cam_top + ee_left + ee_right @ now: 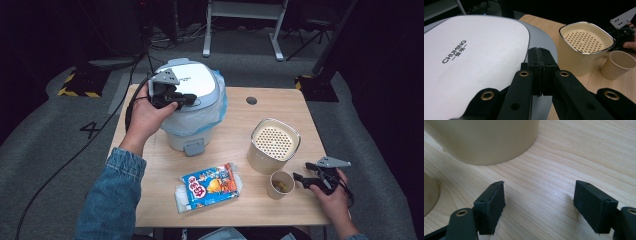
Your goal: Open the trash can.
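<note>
A white and grey rice cooker point(197, 80) with its lid point(474, 62) down stands at the back left of the table. My left gripper point(187, 100) is over the lid's right edge, its jaws pressed together with nothing between them point(539, 53). A cream pot point(274, 142) with a perforated insert point(584, 47) stands at the right, a paper cup point(281, 184) just in front of it. My right gripper point(300, 179) rests low beside the cup, pointing left, open and empty point(540, 200). Ahead of its jaws stand the pot point(486, 140) and the cup's edge point(429, 195).
A colourful snack packet point(210, 187) lies at the front middle of the wooden table point(240, 120). A pale blue plastic bag point(220, 107) wraps the cooker's right side. Beyond the table are dark floor, cables and a desk frame point(245, 30).
</note>
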Motion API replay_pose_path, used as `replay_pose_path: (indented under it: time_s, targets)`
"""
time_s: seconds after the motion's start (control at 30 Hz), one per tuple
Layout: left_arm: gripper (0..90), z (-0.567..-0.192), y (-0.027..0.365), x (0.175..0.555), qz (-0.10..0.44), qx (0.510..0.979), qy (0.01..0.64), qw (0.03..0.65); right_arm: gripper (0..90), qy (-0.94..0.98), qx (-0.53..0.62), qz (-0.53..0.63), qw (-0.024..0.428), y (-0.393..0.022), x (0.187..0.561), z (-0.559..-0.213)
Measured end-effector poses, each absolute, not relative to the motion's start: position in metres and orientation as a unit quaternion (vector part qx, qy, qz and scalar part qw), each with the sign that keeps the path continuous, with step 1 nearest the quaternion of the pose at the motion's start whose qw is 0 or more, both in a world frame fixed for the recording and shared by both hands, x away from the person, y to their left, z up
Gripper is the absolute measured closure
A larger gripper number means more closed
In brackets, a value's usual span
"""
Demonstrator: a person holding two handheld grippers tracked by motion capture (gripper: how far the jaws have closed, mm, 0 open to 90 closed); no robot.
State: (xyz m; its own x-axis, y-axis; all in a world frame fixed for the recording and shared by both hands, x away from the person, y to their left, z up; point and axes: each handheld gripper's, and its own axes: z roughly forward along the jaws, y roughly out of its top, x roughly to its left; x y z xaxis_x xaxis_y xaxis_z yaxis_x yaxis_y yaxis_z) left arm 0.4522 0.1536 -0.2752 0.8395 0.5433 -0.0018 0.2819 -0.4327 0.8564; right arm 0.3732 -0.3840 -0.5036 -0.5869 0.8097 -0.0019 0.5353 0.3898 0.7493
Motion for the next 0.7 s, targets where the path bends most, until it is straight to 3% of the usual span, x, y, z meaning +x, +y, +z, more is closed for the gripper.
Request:
replay_pose_path:
  time_s: [0.7]
  targets:
    - [88.2, -0.2747, 0.1507, 0.4499, 0.145, 0.836, 0.251, 0.466, 25.7, 0.812, 0.414, 0.366, 0.187, -0.3840, 0.3731, -0.5035]
